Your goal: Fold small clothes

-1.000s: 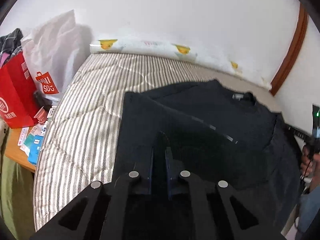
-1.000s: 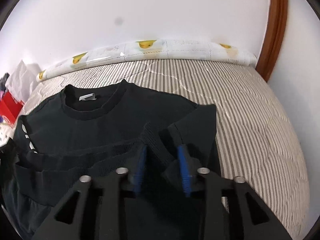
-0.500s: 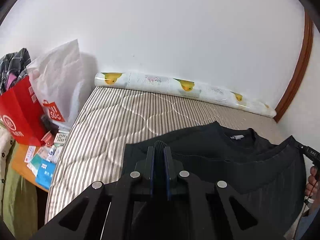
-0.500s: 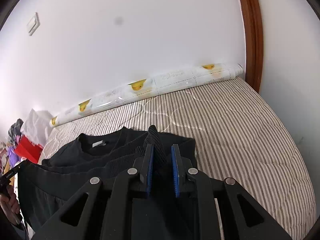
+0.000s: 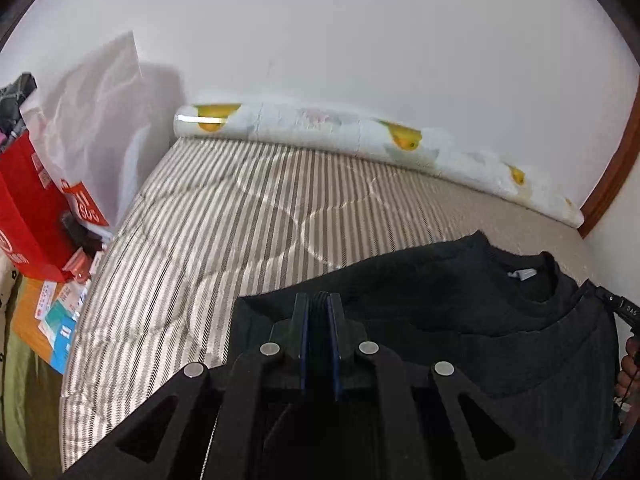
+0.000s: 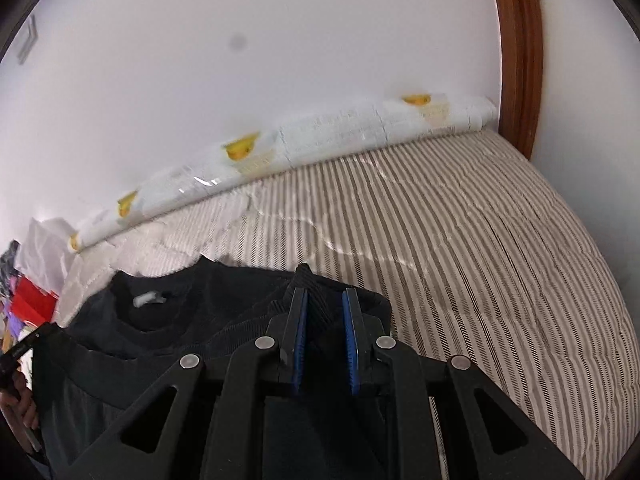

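A black sweater (image 5: pixel 460 304) hangs stretched between both grippers above the striped bed (image 5: pixel 248 216), its collar and white label facing the cameras. My left gripper (image 5: pixel 319 300) is shut on a ribbed fold of the sweater at one end. In the right wrist view the same black sweater (image 6: pixel 168 320) runs off to the left, and my right gripper (image 6: pixel 325 298) is shut on a thick ribbed bunch of it. The lower part of the garment is hidden behind the gripper bodies.
A rolled mat with yellow duck prints (image 5: pixel 360 140) lies along the white wall at the bed's far edge. A red bag (image 5: pixel 28 208) and a white bag (image 5: pixel 92 120) stand left of the bed, above a small wooden table with packets (image 5: pixel 52 312). A brown door frame (image 6: pixel 516 52) rises at the right.
Both grippers have lifted the sweater off the bed and drawn back, so it now hangs taut between them. The right gripper's jaws closed tighter on the ribbed fabric.
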A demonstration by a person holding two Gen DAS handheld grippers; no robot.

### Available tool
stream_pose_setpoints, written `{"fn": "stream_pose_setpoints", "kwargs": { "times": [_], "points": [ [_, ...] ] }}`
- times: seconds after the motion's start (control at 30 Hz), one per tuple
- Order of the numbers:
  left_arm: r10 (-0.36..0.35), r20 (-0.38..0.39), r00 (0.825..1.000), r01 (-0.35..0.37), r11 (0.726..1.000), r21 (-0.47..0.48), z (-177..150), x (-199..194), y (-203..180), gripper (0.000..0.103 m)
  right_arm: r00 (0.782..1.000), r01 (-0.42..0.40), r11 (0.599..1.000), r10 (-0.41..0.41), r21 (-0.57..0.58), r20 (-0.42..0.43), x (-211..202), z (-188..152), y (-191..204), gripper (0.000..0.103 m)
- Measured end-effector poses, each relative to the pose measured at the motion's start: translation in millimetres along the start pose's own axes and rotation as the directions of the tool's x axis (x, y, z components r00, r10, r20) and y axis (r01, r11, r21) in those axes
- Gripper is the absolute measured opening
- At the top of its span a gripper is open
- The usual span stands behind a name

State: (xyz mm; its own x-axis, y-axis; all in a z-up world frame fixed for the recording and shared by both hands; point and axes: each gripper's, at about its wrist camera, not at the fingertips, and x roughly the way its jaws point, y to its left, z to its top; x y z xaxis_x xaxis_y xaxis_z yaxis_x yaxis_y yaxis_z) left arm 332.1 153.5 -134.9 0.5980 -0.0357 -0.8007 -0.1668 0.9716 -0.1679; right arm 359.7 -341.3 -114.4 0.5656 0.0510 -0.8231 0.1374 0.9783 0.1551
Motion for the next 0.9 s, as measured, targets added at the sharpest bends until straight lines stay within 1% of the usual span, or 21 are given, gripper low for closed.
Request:
{"fn": "stream_pose_setpoints", "kwargs": {
  "times": [0.1,0.17,0.23,0.3,0.4,0.47,0.5,0.53,0.57,0.63,0.73,0.9],
  "points": [
    [-0.005,-0.028,1.000,0.005,1.000,-0.012,-0.8,4.7,2.3,0.010,0.999,0.015,1.000,-0.014,0.009,-0.036,13.4,-5.3,-5.9,0.018],
    [-0.004,-0.041,0.999,0.004,1.000,-0.015,-1.3,4.4,2.8,0.013,0.998,0.010,1.000,-0.009,0.023,-0.061,18.3,-7.0,-9.9,0.019],
    [-0.008,-0.047,0.999,0.007,1.000,-0.017,-2.5,0.7,1.7,0.014,0.997,0.013,1.000,-0.012,0.018,-0.073,15.0,-6.1,-9.7,0.022],
    [-0.004,-0.053,0.999,0.003,1.000,-0.012,-4.5,-3.5,-0.5,0.017,0.998,0.026,1.000,-0.026,-0.008,-0.062,2.3,-6.2,-3.4,0.024],
    [-0.006,-0.056,0.998,0.007,1.000,0.005,-12.0,-13.9,-5.6,0.028,0.999,0.039,0.996,-0.041,-0.081,-0.032,-19.1,-14.3,10.8,0.027],
    [-0.004,-0.047,0.999,0.004,1.000,0.018,-18.4,-24.1,-8.9,0.042,0.999,0.039,0.993,-0.042,-0.111,-0.031,-30.5,-24.1,18.9,0.028],
    [-0.005,-0.039,0.999,0.005,1.000,0.023,-21.2,-29.2,-10.5,0.046,0.999,0.036,0.992,-0.040,-0.120,-0.032,-35.6,-29.5,22.6,0.028],
    [-0.008,-0.027,1.000,0.008,1.000,0.030,-24.5,-35.3,-12.3,0.053,0.999,0.028,0.992,-0.032,-0.127,-0.032,-41.2,-35.8,26.7,0.028],
    [-0.011,-0.013,1.000,0.012,0.999,0.039,-28.6,-43.0,-14.2,0.057,0.999,0.019,0.991,-0.023,-0.131,-0.029,-47.5,-43.3,31.5,0.028],
    [-0.016,0.007,1.000,0.015,0.999,0.051,-36.2,-56.9,-16.2,0.057,1.000,0.020,0.987,-0.024,-0.158,-0.020,-58.6,-58.7,45.8,0.028],
    [-0.031,0.013,0.999,0.031,0.998,0.056,-50.5,-75.4,-16.2,0.057,1.000,0.014,0.980,-0.018,-0.199,-0.022,-70.0,-74.9,70.5,0.029],
    [-0.047,0.025,0.999,0.045,0.998,0.048,-83.5,-104.6,-4.6,0.059,0.999,-0.038,0.966,0.037,-0.257,-0.009,-93.2,-110.3,118.2,0.031]
  ]
}}
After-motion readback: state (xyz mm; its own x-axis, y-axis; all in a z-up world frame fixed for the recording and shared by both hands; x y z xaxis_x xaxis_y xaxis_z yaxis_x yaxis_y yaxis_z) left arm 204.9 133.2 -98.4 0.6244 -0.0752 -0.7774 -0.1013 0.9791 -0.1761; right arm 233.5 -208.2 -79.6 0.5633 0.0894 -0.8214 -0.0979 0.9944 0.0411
